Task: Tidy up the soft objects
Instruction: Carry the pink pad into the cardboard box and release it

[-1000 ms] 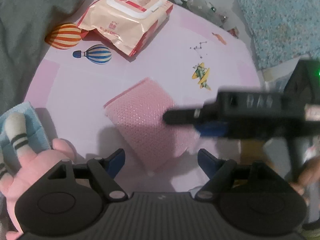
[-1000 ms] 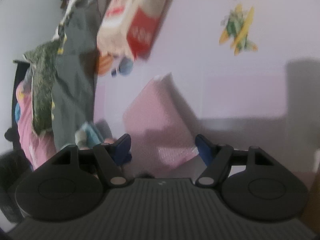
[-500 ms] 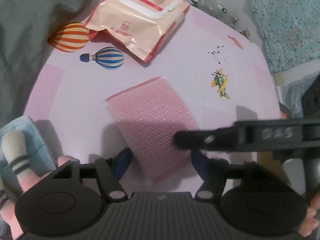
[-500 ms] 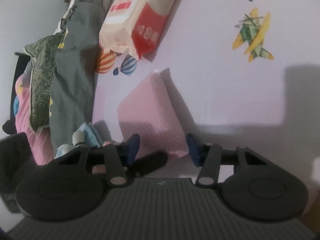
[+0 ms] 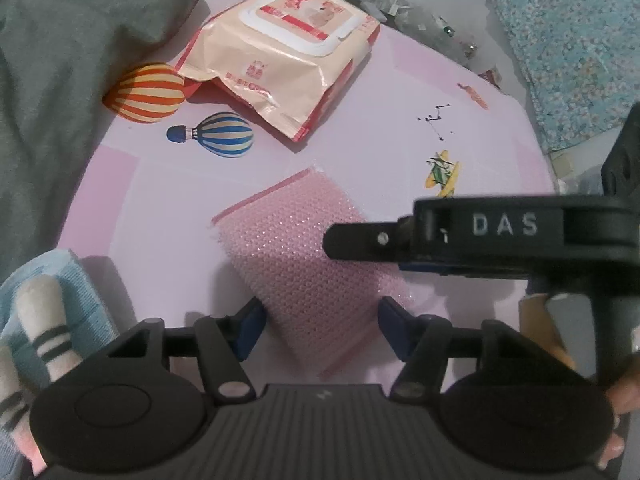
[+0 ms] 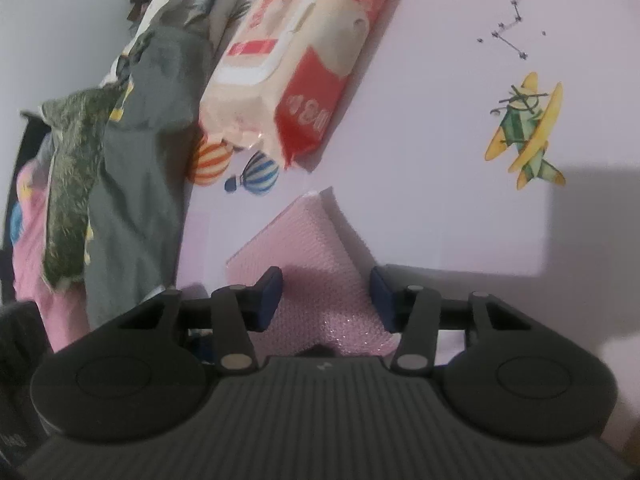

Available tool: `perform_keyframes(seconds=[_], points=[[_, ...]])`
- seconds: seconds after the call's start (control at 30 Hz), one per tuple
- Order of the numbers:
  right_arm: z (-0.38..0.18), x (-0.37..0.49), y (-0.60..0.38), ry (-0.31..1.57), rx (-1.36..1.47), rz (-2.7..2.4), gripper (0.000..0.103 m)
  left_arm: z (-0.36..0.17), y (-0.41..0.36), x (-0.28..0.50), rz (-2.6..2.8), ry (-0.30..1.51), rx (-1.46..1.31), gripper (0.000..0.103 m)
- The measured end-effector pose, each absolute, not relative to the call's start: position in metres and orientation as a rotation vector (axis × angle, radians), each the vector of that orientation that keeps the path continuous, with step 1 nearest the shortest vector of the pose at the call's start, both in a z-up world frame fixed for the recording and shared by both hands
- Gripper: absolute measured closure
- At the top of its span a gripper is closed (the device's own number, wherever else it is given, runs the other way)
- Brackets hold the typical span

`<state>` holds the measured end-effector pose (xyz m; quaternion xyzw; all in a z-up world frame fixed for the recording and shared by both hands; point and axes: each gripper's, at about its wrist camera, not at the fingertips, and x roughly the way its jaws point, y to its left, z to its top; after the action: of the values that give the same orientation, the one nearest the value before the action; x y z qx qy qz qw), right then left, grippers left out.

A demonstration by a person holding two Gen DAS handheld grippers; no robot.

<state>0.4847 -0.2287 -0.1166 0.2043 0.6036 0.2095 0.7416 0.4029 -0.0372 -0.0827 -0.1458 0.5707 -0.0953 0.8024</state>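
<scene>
A pink bubble-wrap pouch (image 5: 308, 264) lies flat on the pink printed mat (image 5: 380, 136). My left gripper (image 5: 320, 330) is open, its blue pads either side of the pouch's near end. My right gripper (image 6: 326, 298) is open too and straddles the pouch (image 6: 304, 248) from the right side; it shows in the left wrist view (image 5: 440, 236) as a black bar marked DAS over the pouch's right edge. A pack of wet wipes (image 5: 284, 60) lies further back on the mat.
A grey garment (image 5: 60, 60) covers the left side. A pink plush toy with striped socks on a blue cloth (image 5: 40, 320) sits near left. A blue speckled cloth (image 5: 572, 40) lies at the far right, with small clutter behind the mat.
Both grippers have closed in on the pouch; the pouch now sits between each pair of pads. The right gripper's jaws have narrowed a little.
</scene>
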Motion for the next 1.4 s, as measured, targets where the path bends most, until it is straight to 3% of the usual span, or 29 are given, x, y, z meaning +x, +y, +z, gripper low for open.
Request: perform_keyframes(seconds=[0.37,0.63,0.8,1.07,1.4], points=[[-0.028,0.420,-0.279,1.144,0.533,0.527,0.063,0.017,-0.066,0.339,-0.317,1.001,-0.217,0.040],[0.039,0.334,-0.387,0.958,0.626,0.456,0.063,0.073,-0.163,0.289,-0.517,0.897,-0.114,0.040],[0.044,0.283,-0.466,0.909,0.673,0.324,0.063,0.065,-0.242,0.282,-0.626,0.942,-0.067,0.040],[0.001,0.254,-0.565,0.950,0.735,0.123,0.063,0.013,-0.349,0.306,-0.721,1.096,0.022,0.040],[-0.069,0.282,-0.603,1.063,0.704,0.011,0.063,-0.053,-0.394,0.330,-0.666,1.237,0.060,0.039]])
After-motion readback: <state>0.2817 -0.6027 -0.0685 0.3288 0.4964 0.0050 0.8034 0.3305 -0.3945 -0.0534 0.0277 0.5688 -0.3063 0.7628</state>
